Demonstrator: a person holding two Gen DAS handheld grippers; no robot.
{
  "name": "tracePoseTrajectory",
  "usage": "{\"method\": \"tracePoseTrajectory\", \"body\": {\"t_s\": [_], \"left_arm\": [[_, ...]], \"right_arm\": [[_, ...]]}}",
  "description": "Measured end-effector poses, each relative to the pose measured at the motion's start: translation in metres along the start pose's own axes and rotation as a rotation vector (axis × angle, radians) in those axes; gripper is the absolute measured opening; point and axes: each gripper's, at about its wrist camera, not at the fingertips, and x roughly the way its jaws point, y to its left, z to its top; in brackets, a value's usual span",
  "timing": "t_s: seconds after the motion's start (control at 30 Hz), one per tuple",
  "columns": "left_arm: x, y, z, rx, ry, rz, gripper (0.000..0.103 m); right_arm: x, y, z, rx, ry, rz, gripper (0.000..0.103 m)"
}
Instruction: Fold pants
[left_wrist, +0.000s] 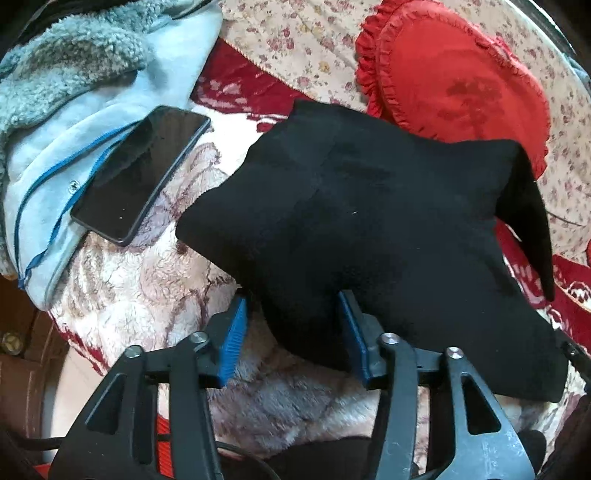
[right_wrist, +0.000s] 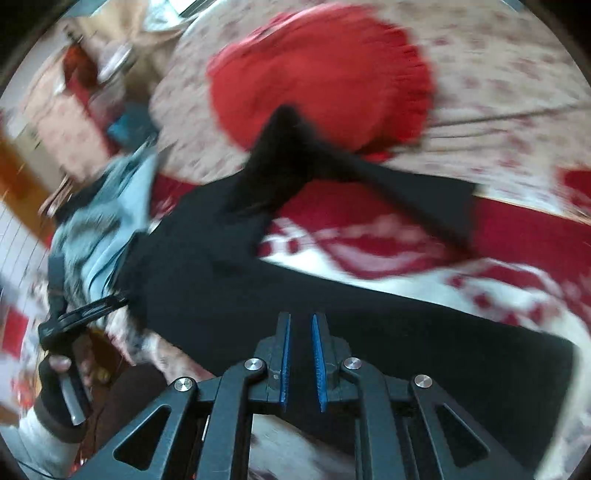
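left wrist view: left gripper (left_wrist: 293, 314) sits low center, jaws spread wide, blue pads (left_wrist: 232, 339) visible on both fingers. black pants (left_wrist: 369, 229) lie bunched on the bed, near edge draped between the two fingers and over the right finger's tip; nothing pinched. pants rest on a red-and-white plush blanket (left_wrist: 155, 288). far corner of the pants overlaps the lower edge of a red ruffled pillow (left_wrist: 454, 77). a dark phone (left_wrist: 140, 173) lies screen-up to the left, half on a light blue fleece-lined jacket (left_wrist: 74, 92), half on the blanket, apart from the pants. floral sheet (left_wrist: 295, 44) behind.

right wrist view: heavy motion blur. right gripper (right_wrist: 301, 332) at bottom center, jaws nearly closed with a thin gap showing between the blue pads; black pants (right_wrist: 258, 280) lie right under and around the fingertips, but cannot tell if fabric is caught between them. pants run diagonally across the blanket (right_wrist: 406, 251), one leg end lifted up in front of the red pillow (right_wrist: 321, 70). at far left, the left gripper (right_wrist: 88, 308) is seen side-on, held by a gloved hand (right_wrist: 59, 384), at the pants' left edge beside the blue jacket (right_wrist: 110, 221).
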Motion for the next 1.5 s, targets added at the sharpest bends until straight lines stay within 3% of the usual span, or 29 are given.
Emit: {"method": "tracePoseTrajectory", "body": {"t_s": [0.1, 0.2, 0.37, 0.53, 0.67, 0.8, 1.0, 1.2, 1.4, 1.43, 1.5], "left_arm": [[0.005, 0.008, 0.001, -0.021, -0.004, 0.009, 0.072], [0.005, 0.016, 0.001, -0.037, 0.012, -0.027, 0.073], [-0.012, 0.017, 0.02, -0.031, -0.036, -0.038, 0.073], [-0.006, 0.01, 0.056, -0.026, -0.062, -0.02, 0.073], [0.018, 0.002, 0.078, -0.006, -0.034, 0.017, 0.073], [0.044, 0.004, 0.085, 0.008, 0.024, 0.062, 0.073], [0.058, 0.01, 0.088, 0.005, 0.029, 0.054, 0.074], [0.063, 0.009, 0.091, 0.016, 0.024, 0.044, 0.077], [0.065, 0.007, 0.09, 0.023, 0.005, 0.048, 0.079], [0.065, 0.007, 0.089, 0.021, 0.004, 0.045, 0.079], [0.065, 0.008, 0.089, 0.019, 0.003, 0.041, 0.079]], "right_arm": [[0.036, 0.023, 0.005, -0.068, 0.065, 0.022, 0.011], [0.073, 0.03, 0.003, -0.088, 0.183, 0.032, 0.02], [0.064, 0.05, 0.025, -0.18, 0.139, 0.018, 0.031], [0.068, 0.085, 0.069, -0.253, 0.077, 0.054, 0.039], [0.101, 0.119, 0.125, -0.333, 0.035, 0.097, 0.043], [0.146, 0.136, 0.17, -0.46, 0.047, 0.077, 0.045], [0.215, 0.133, 0.212, -0.572, 0.126, 0.003, 0.048], [0.271, 0.129, 0.22, -0.691, 0.281, 0.027, 0.054], [0.289, 0.119, 0.227, -0.624, 0.308, 0.137, 0.052], [0.287, 0.119, 0.225, -0.617, 0.302, 0.145, 0.048], [0.281, 0.123, 0.22, -0.634, 0.285, 0.169, 0.028]]}}
